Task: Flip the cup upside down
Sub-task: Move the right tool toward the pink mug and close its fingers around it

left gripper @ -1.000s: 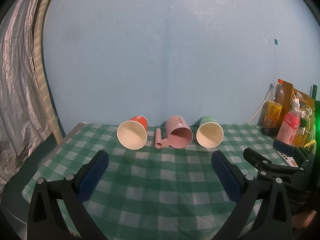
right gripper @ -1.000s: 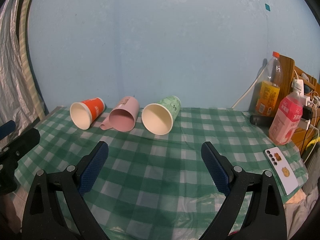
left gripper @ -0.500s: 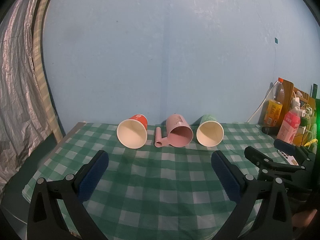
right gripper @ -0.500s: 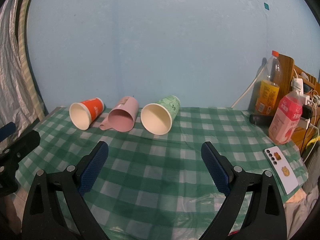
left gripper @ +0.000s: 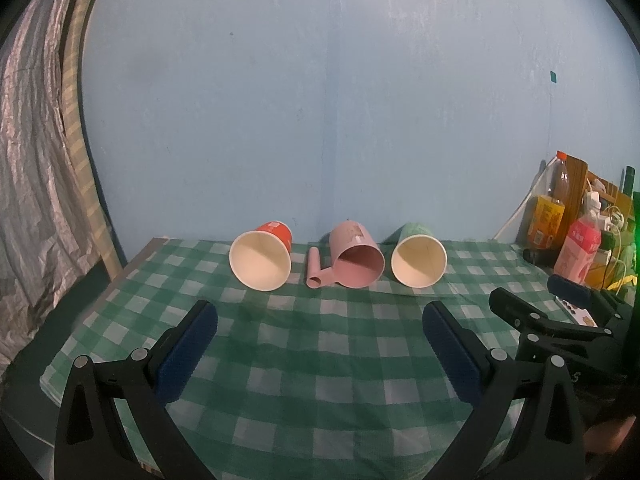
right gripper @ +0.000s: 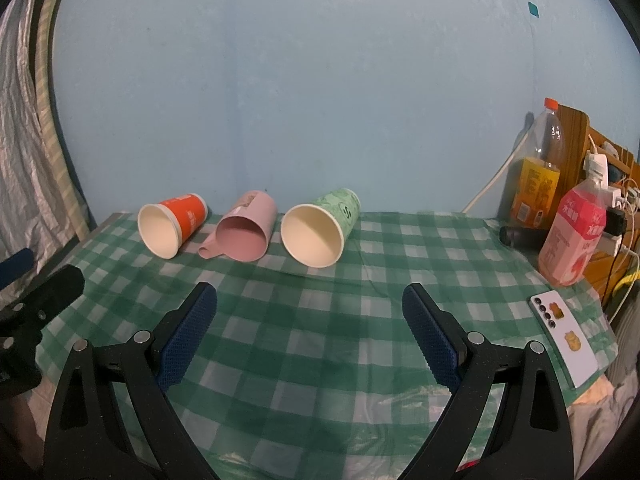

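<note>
Three cups lying on their sides in a row at the far edge of a green-and-white checked tablecloth (right gripper: 320,320), mouths turned toward the cameras, against a pale blue wall (left gripper: 320,100). Ahead of and between the spread jaws of the left gripper (left gripper: 320,320), a pink plastic mug (left gripper: 358,258) with its handle pointing leftward on the cloth; beyond the left jaw, a red paper cup with a cream interior (left gripper: 261,260); just beyond the right jaw, a green paper cup (left gripper: 418,260). Both jaws wide apart and holding nothing, well short of the cups. Same row seen from the right gripper (right gripper: 310,318): green patterned paper cup (right gripper: 318,234) ahead between its jaws, pink mug (right gripper: 246,232) just inside the line of the left jaw, red cup (right gripper: 172,224) further out to the left. Right gripper likewise gaping, empty, hovering above the cloth. Out past the right jaw, an orange-capped plastic bottle of yellow drink (right gripper: 536,176), a pink drink carton (right gripper: 572,236) and a white smartphone lying flat (right gripper: 564,336). Crinkled silver sheeting (left gripper: 32,200) hanging beyond the left jaw.
</note>
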`<state>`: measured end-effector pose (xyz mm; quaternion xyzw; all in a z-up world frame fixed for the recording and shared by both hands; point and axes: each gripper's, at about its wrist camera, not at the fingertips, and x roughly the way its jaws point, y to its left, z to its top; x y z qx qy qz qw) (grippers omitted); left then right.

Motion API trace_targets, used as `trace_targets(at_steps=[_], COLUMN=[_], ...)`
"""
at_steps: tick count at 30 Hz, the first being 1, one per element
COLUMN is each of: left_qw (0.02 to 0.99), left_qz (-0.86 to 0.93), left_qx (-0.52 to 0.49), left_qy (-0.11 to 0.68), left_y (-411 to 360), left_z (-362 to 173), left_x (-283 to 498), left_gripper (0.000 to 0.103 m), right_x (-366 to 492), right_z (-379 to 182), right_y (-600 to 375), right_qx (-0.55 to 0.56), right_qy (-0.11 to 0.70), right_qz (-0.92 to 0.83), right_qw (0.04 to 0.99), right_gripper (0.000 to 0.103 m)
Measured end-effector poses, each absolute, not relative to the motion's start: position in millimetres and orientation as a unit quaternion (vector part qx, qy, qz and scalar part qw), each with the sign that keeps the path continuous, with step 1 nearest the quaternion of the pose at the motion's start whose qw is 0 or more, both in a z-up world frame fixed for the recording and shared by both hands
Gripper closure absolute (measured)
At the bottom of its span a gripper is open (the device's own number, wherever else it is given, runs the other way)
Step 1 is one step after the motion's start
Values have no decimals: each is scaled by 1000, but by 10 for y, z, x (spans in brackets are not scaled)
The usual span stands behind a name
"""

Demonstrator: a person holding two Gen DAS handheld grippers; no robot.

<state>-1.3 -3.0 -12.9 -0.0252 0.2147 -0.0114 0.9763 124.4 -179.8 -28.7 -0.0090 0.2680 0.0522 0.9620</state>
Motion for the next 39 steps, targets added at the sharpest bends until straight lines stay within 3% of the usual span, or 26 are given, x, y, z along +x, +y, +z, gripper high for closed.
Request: trace_targets(at_steps=[10,26,39], left_qw=[968,933,906], left_qz=[-20,-49,-28], left_qx=[-27,-35,-25], left_qy=[247,354,421], left_y=[-34,-95,-403], left_z=[-13,211,0], left_x=[325,1498,2324], left_gripper=[0,0,0], right_x=[1379,2072,2958], right_z=[-239,169,380], right_y=[-1898,-1975,-2034], right_qx=[5,3,56], right_qy=[275,292,370], right_qz=[58,89,150], right_qw=[960,952,915], right_gripper=[10,10,10])
